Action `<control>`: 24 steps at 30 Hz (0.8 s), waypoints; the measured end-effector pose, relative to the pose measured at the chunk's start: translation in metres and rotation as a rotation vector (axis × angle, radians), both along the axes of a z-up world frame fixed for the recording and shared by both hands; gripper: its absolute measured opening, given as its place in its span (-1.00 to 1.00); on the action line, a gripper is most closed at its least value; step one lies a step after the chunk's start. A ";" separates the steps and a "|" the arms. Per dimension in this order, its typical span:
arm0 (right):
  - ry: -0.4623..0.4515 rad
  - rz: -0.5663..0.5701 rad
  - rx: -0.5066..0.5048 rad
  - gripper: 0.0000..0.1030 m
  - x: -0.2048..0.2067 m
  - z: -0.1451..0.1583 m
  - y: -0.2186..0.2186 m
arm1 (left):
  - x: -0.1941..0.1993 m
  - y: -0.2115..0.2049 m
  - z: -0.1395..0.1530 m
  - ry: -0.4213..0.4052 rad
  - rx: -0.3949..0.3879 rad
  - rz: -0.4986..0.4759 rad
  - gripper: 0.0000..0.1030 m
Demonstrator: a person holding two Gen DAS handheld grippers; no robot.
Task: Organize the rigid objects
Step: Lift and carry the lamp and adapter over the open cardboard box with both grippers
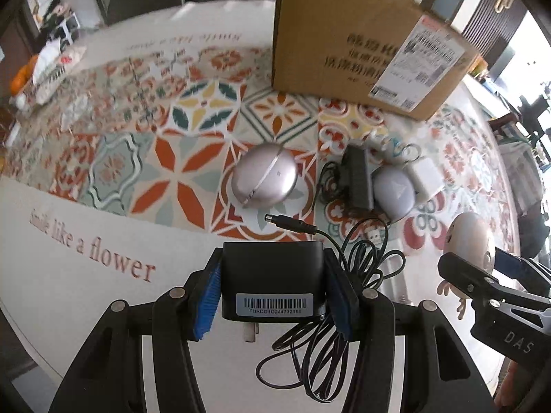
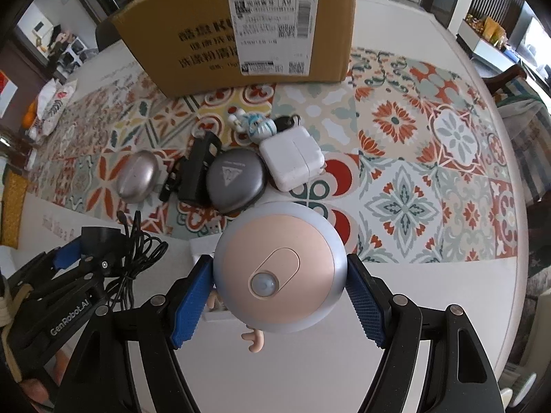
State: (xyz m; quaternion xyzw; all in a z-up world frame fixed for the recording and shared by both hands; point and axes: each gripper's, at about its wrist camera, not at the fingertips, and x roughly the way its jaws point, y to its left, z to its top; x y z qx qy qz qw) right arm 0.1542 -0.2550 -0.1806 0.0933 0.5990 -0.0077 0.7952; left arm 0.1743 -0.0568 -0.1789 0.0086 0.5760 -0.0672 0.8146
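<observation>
My left gripper (image 1: 272, 296) is shut on a black power adapter (image 1: 272, 280) with a barcode label; its thin black cable (image 1: 330, 327) hangs in loops below and to the right. My right gripper (image 2: 279, 296) is shut on a round pink-and-silver gadget (image 2: 279, 268) with small toy hands under it; the same gadget (image 1: 468, 237) shows at the right of the left wrist view. On the patterned tablecloth lie a silver oval case (image 1: 263, 177), a black adapter (image 1: 360, 177), a grey round case (image 2: 236, 179), a white square charger (image 2: 292, 160) and a small figurine (image 2: 255, 124).
A large cardboard box (image 2: 241, 27) stands at the back of the round table (image 2: 447, 292). Bags and an orange (image 1: 19, 77) sit at the far left edge. Chairs and furniture ring the table. Bare white cloth lies at the front and right.
</observation>
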 end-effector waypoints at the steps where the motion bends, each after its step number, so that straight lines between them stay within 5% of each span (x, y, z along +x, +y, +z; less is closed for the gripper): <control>1: -0.008 -0.001 -0.001 0.46 -0.001 0.003 0.000 | 0.003 -0.005 0.007 -0.011 0.000 -0.003 0.05; 24: -0.296 -0.065 -0.037 0.46 0.009 0.110 -0.004 | 0.032 -0.026 0.126 -0.325 -0.058 -0.137 0.05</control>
